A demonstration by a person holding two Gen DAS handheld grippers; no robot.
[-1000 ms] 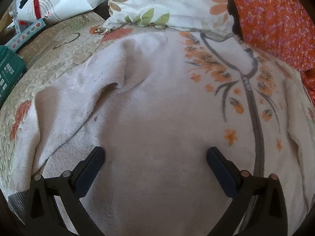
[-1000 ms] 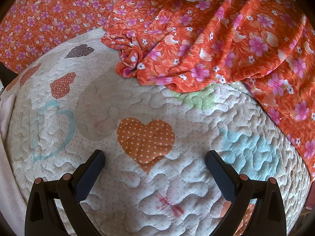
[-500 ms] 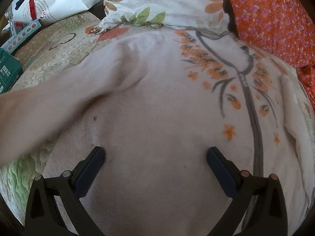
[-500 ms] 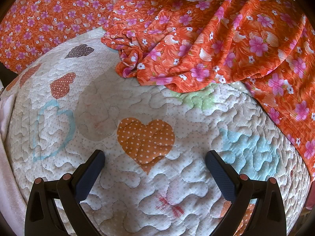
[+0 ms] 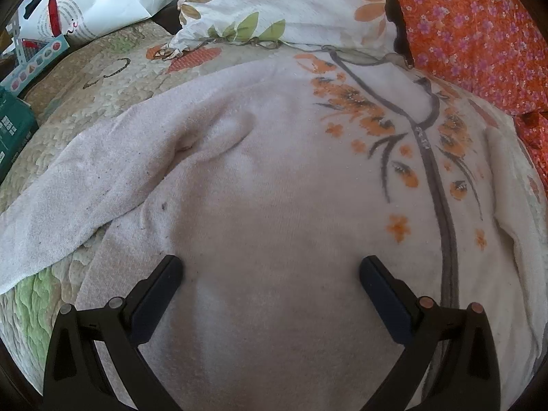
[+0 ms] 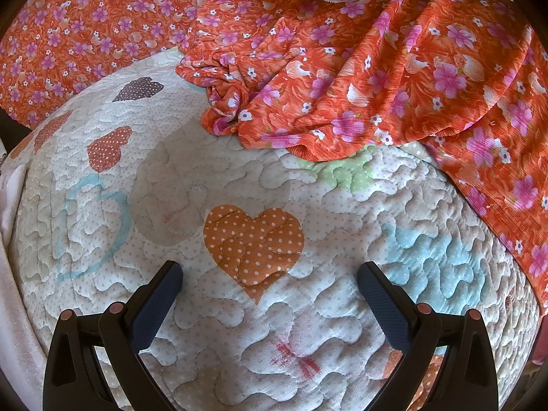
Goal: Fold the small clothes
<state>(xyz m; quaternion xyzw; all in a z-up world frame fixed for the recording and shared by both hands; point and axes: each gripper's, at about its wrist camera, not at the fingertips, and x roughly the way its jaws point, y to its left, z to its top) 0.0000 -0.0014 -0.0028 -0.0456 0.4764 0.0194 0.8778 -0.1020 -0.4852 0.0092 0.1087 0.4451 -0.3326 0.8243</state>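
Fuzzy matt knit sweater point(image 5: 274, 205); puffy stitched cotton quilt point(image 6: 239, 325); crinkled orange floral cloth point(image 6: 394, 85)

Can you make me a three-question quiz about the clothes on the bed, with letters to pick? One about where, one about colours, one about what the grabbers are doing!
1. Where does the white sweater lie?
A. on the quilt
B. in a basket
C. on a hanger

2. What colour are the flowers printed on the sweater?
A. blue
B. orange
C. purple

3. How is the right gripper?
A. shut on a sock
B. shut on the quilt
C. open, holding nothing

Answers:
1. A, the sweater is spread flat over the quilt, beside the floral pillow.
2. B, orange blossoms sit along its grey branches.
3. C, its fingers stand wide apart above the orange heart patch; the left gripper is open too.
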